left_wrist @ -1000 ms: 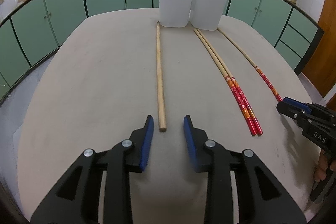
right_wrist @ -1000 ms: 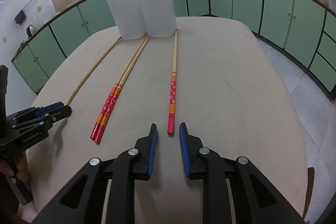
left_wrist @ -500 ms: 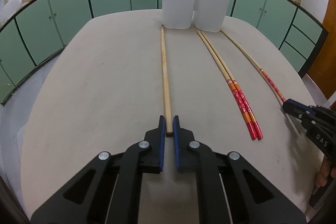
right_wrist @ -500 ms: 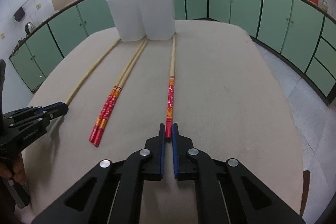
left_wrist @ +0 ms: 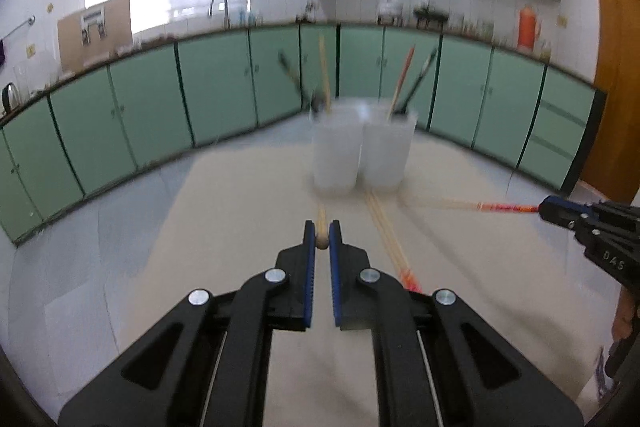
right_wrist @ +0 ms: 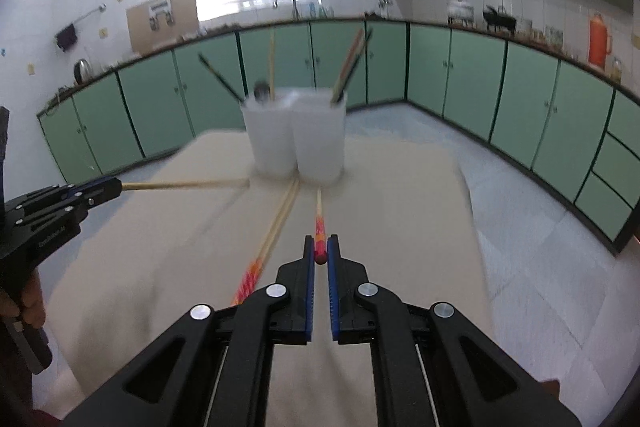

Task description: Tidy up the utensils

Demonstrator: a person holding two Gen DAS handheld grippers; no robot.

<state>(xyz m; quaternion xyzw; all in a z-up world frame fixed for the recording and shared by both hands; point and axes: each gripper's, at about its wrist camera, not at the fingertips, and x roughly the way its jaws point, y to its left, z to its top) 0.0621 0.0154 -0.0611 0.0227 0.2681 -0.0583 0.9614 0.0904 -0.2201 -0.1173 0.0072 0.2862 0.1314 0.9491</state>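
Since both are getting pinched right at the butt end, the left gripper (left_wrist: pixel 322 241) is clamping the plain chopstick (left_wrist: pixel 321 223) and the right gripper (right_wrist: pixel 320 254) the red-handled chopstick (right_wrist: pixel 319 227) above the worktop (right_wrist: pixel 400 195) (light, stiff, probably pivoting easily), tips pointing toward the white cups (right_wrist: pixel 296 139).

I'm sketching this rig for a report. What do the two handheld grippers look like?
Both match: the left gripper and right gripper have matte black angular linkage arms with triangular cut-outs, round silver pivot bolts, and straight fingers faced with ribbed blue pads. Small white lettering marks each body's side. No sleeves show.
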